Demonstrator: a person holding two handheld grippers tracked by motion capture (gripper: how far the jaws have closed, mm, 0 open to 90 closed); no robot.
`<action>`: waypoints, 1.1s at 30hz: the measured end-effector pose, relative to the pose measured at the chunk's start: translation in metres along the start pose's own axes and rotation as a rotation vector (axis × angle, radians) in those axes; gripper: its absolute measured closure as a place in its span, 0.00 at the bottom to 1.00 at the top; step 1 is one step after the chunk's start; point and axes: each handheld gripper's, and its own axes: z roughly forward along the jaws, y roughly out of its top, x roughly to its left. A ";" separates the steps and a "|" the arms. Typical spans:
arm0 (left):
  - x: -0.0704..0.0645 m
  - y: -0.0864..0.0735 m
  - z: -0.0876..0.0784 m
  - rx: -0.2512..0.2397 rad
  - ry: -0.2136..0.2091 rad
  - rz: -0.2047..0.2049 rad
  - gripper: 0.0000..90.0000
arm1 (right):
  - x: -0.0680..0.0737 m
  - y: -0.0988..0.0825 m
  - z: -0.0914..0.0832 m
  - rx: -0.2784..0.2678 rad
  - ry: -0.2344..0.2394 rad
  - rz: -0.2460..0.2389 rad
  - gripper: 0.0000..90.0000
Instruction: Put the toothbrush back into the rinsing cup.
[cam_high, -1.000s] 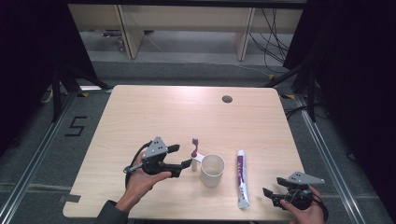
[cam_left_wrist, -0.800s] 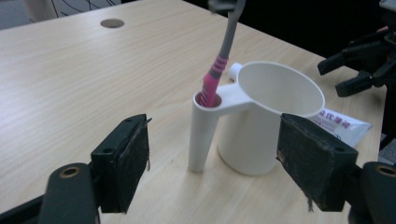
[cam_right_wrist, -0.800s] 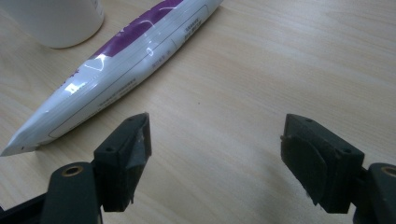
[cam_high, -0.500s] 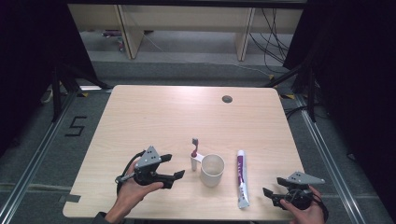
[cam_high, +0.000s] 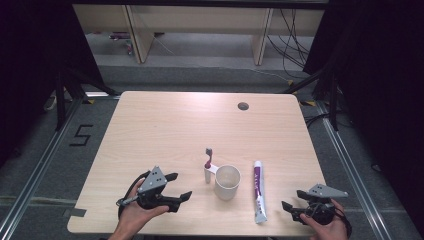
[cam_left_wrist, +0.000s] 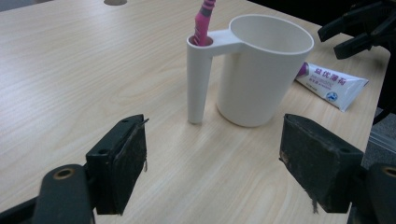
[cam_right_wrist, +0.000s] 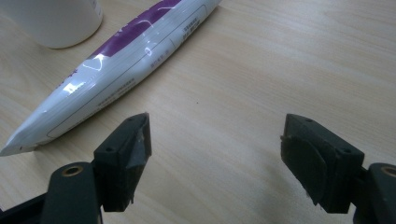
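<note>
White cup (cam_left_wrist: 261, 70), hollow side handle, pink toothbrush (cam_left_wrist: 204, 21) inside

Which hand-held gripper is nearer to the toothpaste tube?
The right hand-held gripper is nearer: it sits just right of the toothpaste tube. The left hand-held gripper is beyond the white cup, on the tube's far side.

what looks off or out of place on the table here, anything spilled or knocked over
Nothing stands out. The white cup stands upright with the pink toothbrush upright in its side holder, and the toothpaste tube lies flat beside it, closed end toward the table's near edge. No spill or damage shows on the table.
</note>
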 end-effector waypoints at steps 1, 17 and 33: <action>-0.001 -0.002 0.000 0.000 0.001 -0.002 0.25 | 0.000 0.000 0.000 0.000 0.001 0.000 0.28; -0.007 -0.027 -0.012 0.030 0.030 -0.020 0.25 | -0.002 -0.002 -0.001 -0.007 0.003 0.010 0.28; -0.024 -0.052 -0.021 0.072 0.040 0.024 0.24 | 0.000 -0.004 -0.002 -0.006 -0.001 0.013 0.28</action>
